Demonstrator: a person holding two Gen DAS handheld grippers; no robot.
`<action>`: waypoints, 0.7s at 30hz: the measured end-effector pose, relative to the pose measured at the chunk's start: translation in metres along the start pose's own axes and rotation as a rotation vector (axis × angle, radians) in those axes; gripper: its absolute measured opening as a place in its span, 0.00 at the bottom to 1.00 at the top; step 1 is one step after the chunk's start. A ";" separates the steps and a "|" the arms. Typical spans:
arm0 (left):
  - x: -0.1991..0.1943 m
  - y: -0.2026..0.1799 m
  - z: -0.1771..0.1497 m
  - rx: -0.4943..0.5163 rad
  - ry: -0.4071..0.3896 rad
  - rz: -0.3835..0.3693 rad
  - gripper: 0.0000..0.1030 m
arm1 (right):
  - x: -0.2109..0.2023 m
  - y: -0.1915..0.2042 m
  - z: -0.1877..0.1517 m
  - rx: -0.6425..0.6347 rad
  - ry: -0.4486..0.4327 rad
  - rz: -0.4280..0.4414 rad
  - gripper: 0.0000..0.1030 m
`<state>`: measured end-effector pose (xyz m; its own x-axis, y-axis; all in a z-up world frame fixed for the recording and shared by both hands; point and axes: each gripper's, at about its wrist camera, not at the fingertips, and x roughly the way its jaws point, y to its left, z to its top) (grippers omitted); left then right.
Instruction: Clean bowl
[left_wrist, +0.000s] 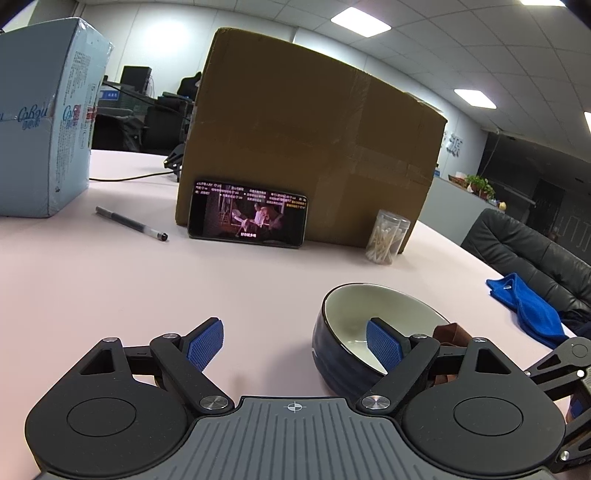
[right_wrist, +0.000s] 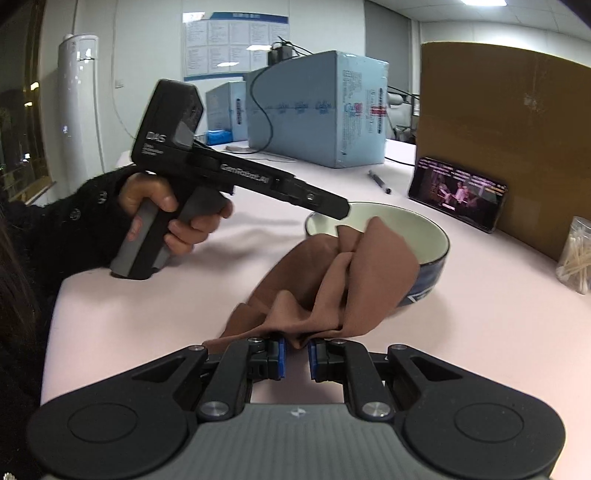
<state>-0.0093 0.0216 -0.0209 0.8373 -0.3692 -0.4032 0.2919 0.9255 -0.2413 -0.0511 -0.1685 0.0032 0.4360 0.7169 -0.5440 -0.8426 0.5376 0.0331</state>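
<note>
Your left gripper (left_wrist: 295, 345) spreads wide, one finger inside the dark-blue, white-lined ceramic bowl (left_wrist: 345, 312); your right gripper (right_wrist: 296, 356) pinches the crumpled brown cloth (right_wrist: 332, 280) draped over its near rim.

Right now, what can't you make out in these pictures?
- Bowl floor, right view: brown cloth covers much of it, so dirt can't be judged.
- Bowl's near side, left view: left gripper finger hides it.
- Box print, both views: too small to read.
- Blue towel, left view: trails off the table's edge.
</note>
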 end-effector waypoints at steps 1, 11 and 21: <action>0.000 0.000 0.000 0.001 0.001 -0.003 0.84 | -0.001 0.000 0.000 0.004 -0.006 -0.005 0.14; 0.003 0.003 -0.001 -0.021 0.024 -0.011 0.84 | -0.007 0.004 0.002 0.012 -0.047 -0.066 0.48; 0.004 0.005 -0.001 -0.031 0.028 -0.011 0.84 | -0.009 -0.002 0.002 0.032 -0.064 -0.090 0.59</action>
<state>-0.0050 0.0247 -0.0244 0.8208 -0.3820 -0.4246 0.2865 0.9185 -0.2725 -0.0527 -0.1748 0.0097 0.5298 0.6911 -0.4917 -0.7888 0.6145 0.0136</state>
